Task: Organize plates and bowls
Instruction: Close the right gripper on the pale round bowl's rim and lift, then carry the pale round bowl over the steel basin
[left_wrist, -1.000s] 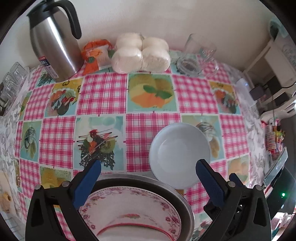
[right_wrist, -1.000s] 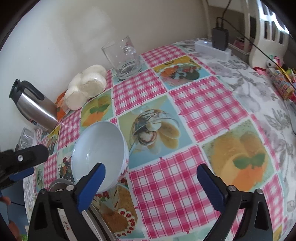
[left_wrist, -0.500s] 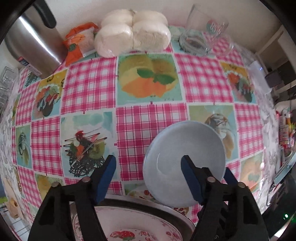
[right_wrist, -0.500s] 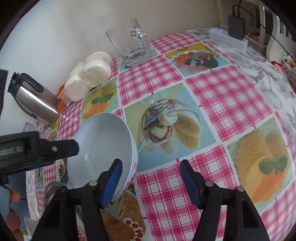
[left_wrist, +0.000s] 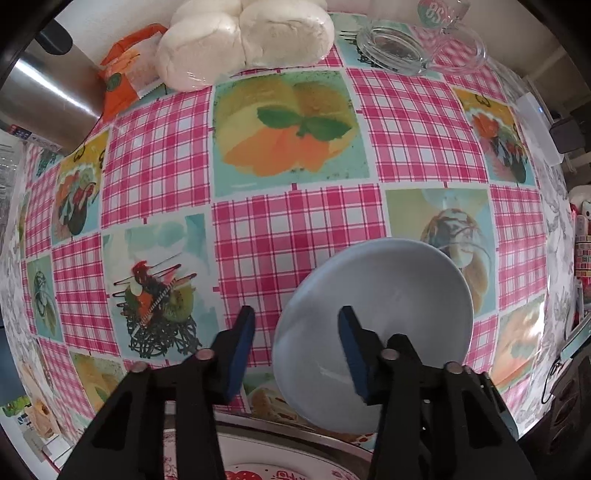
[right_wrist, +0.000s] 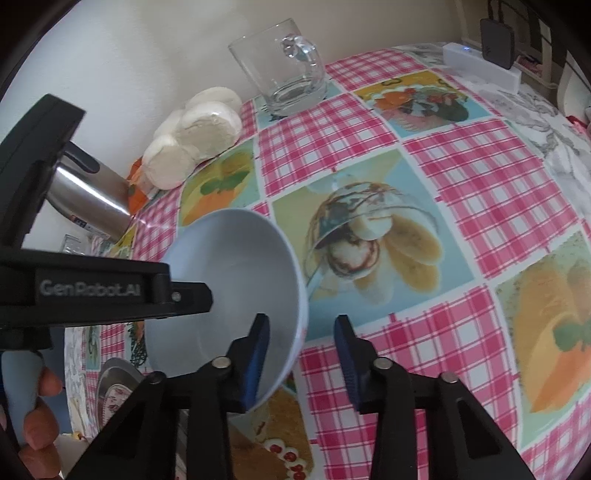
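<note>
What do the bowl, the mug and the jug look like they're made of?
Bowl: plain pale blue, smooth with a soft sheen, opaque; likely glazed ceramic, though melamine can't be ruled out.
Mug: clear glass; the wall and tablecloth show through it.
Jug: brushed stainless steel by its streaky grey reflections, with a black part on top, probably plastic.

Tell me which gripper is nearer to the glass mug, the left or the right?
Neither clearly. Both grippers straddle the bowl rim, far from the glass mug: left gripper on the rim's left side, right gripper on its right side, jaws closing, not yet pressing.
</note>
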